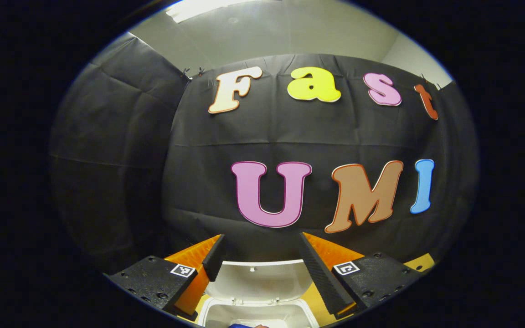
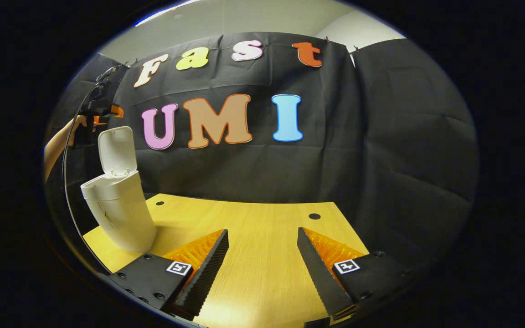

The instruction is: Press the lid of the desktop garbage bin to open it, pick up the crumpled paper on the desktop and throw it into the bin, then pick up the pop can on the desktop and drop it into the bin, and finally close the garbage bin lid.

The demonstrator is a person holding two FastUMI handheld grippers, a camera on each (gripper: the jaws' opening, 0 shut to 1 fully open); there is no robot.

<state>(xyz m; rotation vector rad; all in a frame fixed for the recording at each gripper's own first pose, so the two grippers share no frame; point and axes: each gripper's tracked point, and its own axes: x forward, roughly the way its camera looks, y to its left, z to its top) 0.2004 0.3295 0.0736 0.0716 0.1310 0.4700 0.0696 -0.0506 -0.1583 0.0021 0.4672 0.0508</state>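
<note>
The left gripper (image 1: 260, 255) hangs above the garbage bin (image 1: 258, 314), fingers spread wide, holding nothing; the bin's mouth gapes at 6 o'clock in its view, something blue just inside. The right gripper (image 2: 262, 259) is equally wide and bare, low over the wooden desktop (image 2: 253, 218), with free board ahead to the far edge. In the right gripper view the bin stands upright at 9 o'clock near the desk's left edge, its lid (image 2: 116, 150) raised vertical.
</note>
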